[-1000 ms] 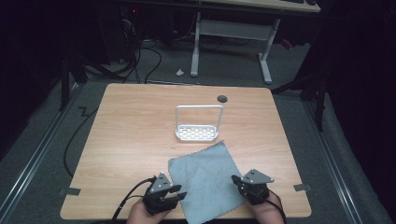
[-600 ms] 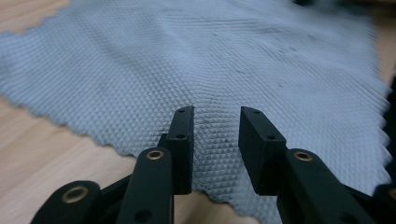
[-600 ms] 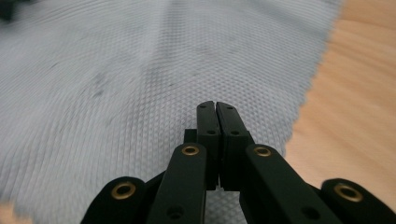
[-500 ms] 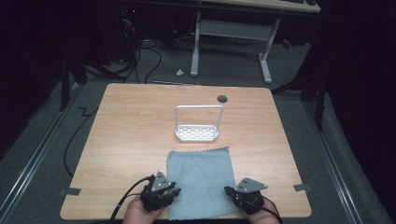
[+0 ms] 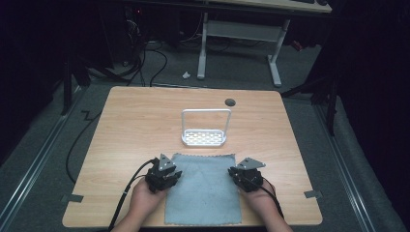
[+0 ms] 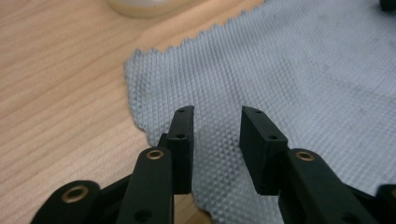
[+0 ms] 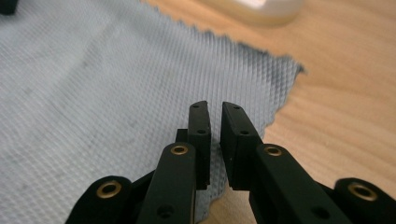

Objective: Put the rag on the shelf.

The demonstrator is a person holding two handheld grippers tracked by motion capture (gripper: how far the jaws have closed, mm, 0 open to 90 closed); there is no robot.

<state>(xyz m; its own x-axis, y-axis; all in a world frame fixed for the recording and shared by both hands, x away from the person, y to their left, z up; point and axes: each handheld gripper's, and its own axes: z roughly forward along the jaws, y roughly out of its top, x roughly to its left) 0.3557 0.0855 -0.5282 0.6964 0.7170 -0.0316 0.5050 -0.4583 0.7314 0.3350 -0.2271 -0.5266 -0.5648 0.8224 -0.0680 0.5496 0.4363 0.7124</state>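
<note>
At the near table edge the grey cloth point(image 5: 203, 188) is laid flat, and it is flanked by the left gripper point(image 6: 217, 135), jaws apart, and the right gripper point(image 7: 215, 135), jaws almost together with nothing between, probably for smoothing; beyond stands a white rack point(image 5: 205, 137)

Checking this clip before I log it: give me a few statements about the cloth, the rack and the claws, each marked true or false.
1. The grey cloth lies flat on the table. True.
2. The white rack stands on the cloth. False: it stands on bare wood just beyond the cloth's far edge.
3. The left claw has a clear gap between its jaws. True.
4. The right claw is at the cloth's near edge. False: it is at the right edge.
</note>
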